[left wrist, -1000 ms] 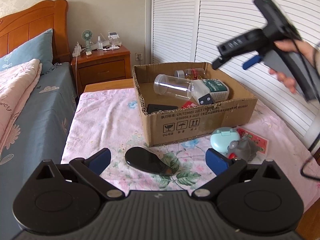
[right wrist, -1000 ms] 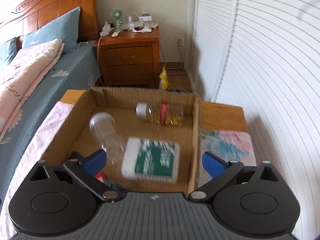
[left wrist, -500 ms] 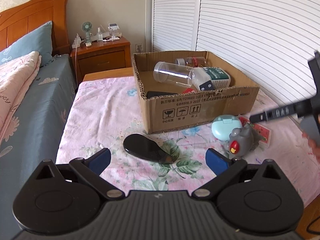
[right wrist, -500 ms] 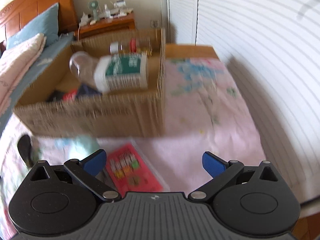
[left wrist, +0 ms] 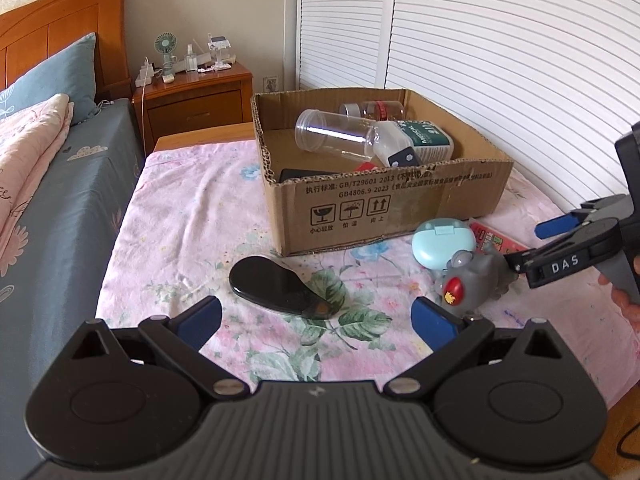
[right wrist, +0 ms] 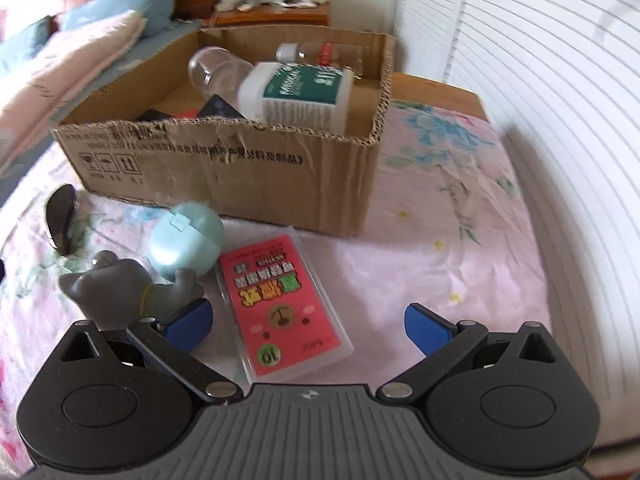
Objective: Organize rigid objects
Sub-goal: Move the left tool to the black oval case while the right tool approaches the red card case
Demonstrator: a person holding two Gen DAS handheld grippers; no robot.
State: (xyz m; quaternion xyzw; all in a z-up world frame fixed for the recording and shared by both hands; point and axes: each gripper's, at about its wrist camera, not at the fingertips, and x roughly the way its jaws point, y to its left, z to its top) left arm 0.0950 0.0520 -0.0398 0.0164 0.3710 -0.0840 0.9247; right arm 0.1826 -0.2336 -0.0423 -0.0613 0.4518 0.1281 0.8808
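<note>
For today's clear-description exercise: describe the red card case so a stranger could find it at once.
Start at the cardboard box on the pink floral cloth. Just in front of its near wall lie a pale blue round case, a grey toy and the red card case. It alone is flat, rectangular and clear-cased, with bright printed lettering.

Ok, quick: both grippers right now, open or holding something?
Left gripper: open, empty, above the black case.
Right gripper: open, empty, over the red card box.

Bright daylight; right view perhaps motion-blurred.
</note>
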